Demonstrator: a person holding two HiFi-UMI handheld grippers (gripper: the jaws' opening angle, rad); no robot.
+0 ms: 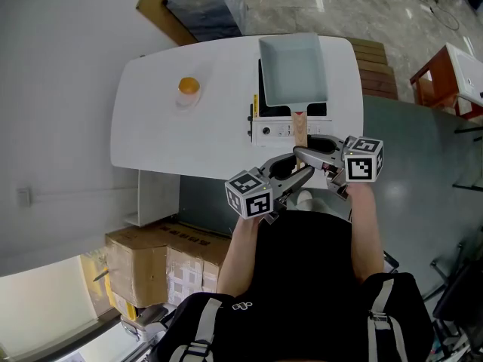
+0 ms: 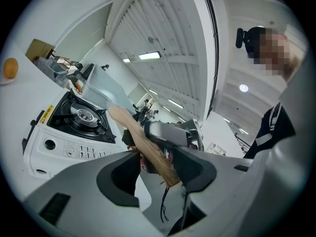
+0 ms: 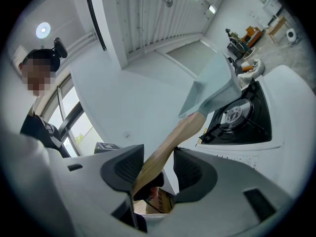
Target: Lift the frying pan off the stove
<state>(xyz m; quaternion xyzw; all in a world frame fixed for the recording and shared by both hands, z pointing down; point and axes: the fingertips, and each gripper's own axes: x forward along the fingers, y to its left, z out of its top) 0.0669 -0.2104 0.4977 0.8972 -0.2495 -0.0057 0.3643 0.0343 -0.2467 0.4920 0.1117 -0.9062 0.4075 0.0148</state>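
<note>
Right in close, both tools are on the job. The left gripper (image 2: 158, 174) has the wooden handle (image 2: 148, 147) running through its jaws, tucked against one pad near the butt end. The right gripper (image 3: 157, 169) comes in from the opposite side and takes the same handle just beside it, so the two cross over each other off the table's near edge.

Jaws stand fairly wide on both, and a thin gap shows beside the wood in each gripper view. I read both as clamped on the handle, since nothing else is there to bear the load. Why two grips on one stick? My call is that all the weight hangs out front, far from the hold, and a second clamp stops the handle twisting or dipping.

Follow the handle out and there's the pan (image 1: 293, 70), square, pale blue-grey, empty. It's off the stove (image 1: 275, 130): both gripper views show its underside in the air with the burner (image 3: 232, 115) bare below it. From the head view it hangs directly over the stove top, not carried aside. So the lift looks done or nearly so; whether it should go higher or sideways I can't say.

Under it all is the white table (image 1: 151, 127), and well off to the left sits an orange (image 1: 189, 86), clear of the action.
</note>
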